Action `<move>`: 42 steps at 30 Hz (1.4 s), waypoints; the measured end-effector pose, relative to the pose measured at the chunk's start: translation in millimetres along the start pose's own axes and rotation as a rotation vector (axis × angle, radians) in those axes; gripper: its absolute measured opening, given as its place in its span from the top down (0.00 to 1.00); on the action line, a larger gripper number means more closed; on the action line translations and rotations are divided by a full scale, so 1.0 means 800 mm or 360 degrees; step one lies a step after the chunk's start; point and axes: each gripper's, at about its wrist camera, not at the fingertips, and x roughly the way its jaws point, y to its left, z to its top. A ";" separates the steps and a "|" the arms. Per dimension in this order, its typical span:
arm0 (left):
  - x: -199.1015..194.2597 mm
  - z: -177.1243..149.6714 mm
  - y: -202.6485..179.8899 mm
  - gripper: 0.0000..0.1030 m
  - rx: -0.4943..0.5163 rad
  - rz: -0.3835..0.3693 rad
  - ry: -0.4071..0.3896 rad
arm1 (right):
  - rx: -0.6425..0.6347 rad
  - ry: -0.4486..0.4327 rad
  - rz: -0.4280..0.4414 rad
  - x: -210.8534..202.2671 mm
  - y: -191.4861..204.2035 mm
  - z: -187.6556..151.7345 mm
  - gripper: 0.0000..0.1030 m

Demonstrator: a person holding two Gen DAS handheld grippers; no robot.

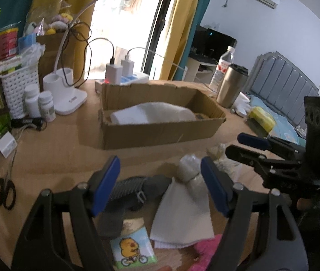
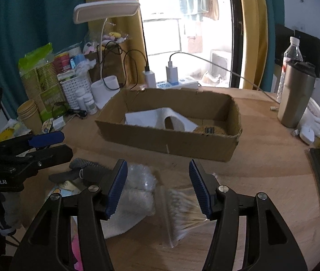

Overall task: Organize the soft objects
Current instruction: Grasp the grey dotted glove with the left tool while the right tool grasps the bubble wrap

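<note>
At the far left of the tabletop (image 1: 53,149), black scissors (image 1: 4,193) lie flat, with a white perforated basket (image 1: 18,88) and two white pill bottles (image 1: 39,103) standing behind them near the base of a white desk lamp (image 1: 69,94). Further right, toward the middle, an open cardboard box (image 1: 160,133) sits on the tabletop with a folded white cloth (image 1: 153,114) lying inside it; in the right wrist view a brown item (image 2: 209,129) lies in the box just beside that cloth. In front of the box, the left claw (image 1: 161,186) hangs with its blue-padded jaws spread wide, holding nothing. Between and beneath its jaws lies a loose pile of soft things: a dark grey sock (image 1: 128,188) on the left, a card with a yellow chick on a bicycle (image 1: 132,248) near the bottom edge, a white folded cloth (image 1: 182,216) in the middle, and a pink fabric piece (image 1: 207,253) at the lower right. A clear plastic-wrapped bundle (image 2: 137,178) rests at the far edge of the pile. The right claw (image 2: 158,189) hovers over the right side of the pile, jaws also spread and empty, with a clear bag of pale bristly material (image 2: 182,212) blurred beneath it. Right of the box stand a steel tumbler (image 1: 231,88) and a water bottle (image 1: 223,67), with a yellow packet (image 1: 262,117) at the tabletop's right edge.
</note>
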 end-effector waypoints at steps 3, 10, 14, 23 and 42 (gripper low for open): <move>0.002 -0.008 0.006 0.27 -0.0021 0.0010 0.0023 | -0.0002 0.0022 0.0014 0.005 0.004 -0.006 0.42; 0.015 -0.023 0.018 0.27 -0.0057 0.0037 0.0088 | 0.0000 0.0080 0.0048 0.022 0.011 -0.017 0.42; 0.026 -0.026 0.024 0.27 -0.0060 0.0059 0.0128 | 0.0001 0.0116 0.0066 0.035 0.015 -0.021 0.42; 0.054 -0.030 0.031 0.27 -0.0053 0.0101 0.0233 | -0.0005 0.0177 0.0104 0.058 0.019 -0.024 0.42; 0.083 -0.034 0.030 0.28 -0.0057 0.0155 0.0365 | -0.0077 0.0233 0.0171 0.079 0.031 -0.027 0.58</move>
